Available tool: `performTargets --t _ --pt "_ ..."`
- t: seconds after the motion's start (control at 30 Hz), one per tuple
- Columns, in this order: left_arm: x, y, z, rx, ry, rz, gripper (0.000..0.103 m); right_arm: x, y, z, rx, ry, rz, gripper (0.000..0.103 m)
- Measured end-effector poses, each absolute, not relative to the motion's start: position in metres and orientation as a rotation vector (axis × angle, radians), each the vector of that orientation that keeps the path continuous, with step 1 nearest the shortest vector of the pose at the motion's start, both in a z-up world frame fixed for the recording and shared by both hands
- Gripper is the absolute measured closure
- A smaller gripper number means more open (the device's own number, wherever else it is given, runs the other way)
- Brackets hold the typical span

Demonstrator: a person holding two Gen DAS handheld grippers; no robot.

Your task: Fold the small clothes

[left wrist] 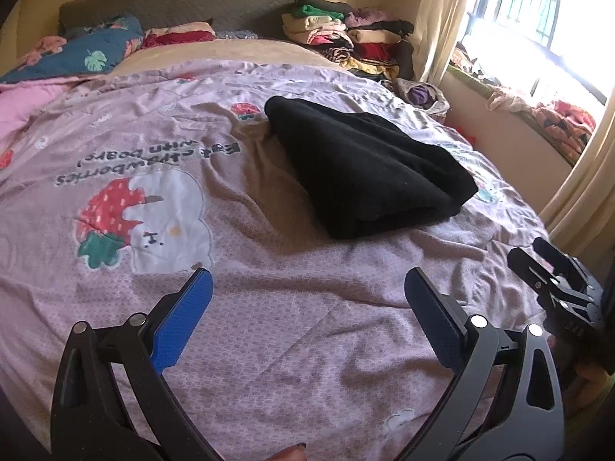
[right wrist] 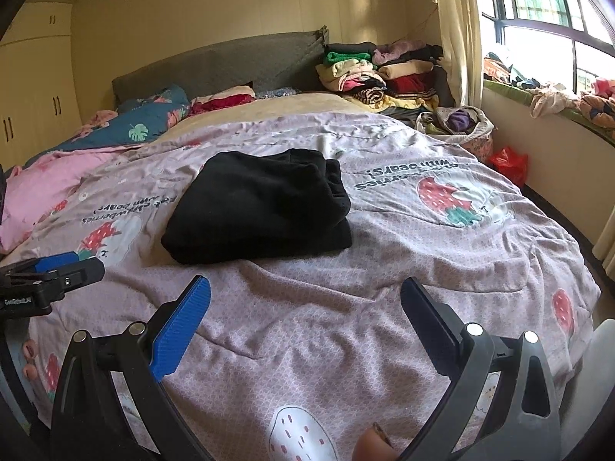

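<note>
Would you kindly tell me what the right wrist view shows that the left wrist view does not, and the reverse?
Only the right wrist view shows the cream wardrobe doors, a red bag on the floor by the bed, and the left tongs from the side. Only the left wrist view shows the right tongs at its right edge. Both share the folded black garment on the strawberry-print cover, the clothes pile by the headboard, and open blue-padded tongs in front.

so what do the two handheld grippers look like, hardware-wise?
Both match: the left gripper and right gripper have black linkage arms with silver pivot pins and fingers faced with blue textured pads. The left unit's black body carries small white lettering, seen from the right wrist view. No cables or sleeves visible.
</note>
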State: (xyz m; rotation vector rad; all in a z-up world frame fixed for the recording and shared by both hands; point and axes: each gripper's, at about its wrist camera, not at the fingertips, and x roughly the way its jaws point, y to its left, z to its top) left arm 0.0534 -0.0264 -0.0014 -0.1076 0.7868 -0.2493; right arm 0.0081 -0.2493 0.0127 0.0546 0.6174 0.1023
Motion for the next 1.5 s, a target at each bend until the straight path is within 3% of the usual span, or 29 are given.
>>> performTargets --t 1.5 --pt "0.0538 -0.0239 -0.0002 -0.119 0.823 -0.250 0.009 0.0073 -0.2448 0.0112 0.068 0.630 0.100 0.004"
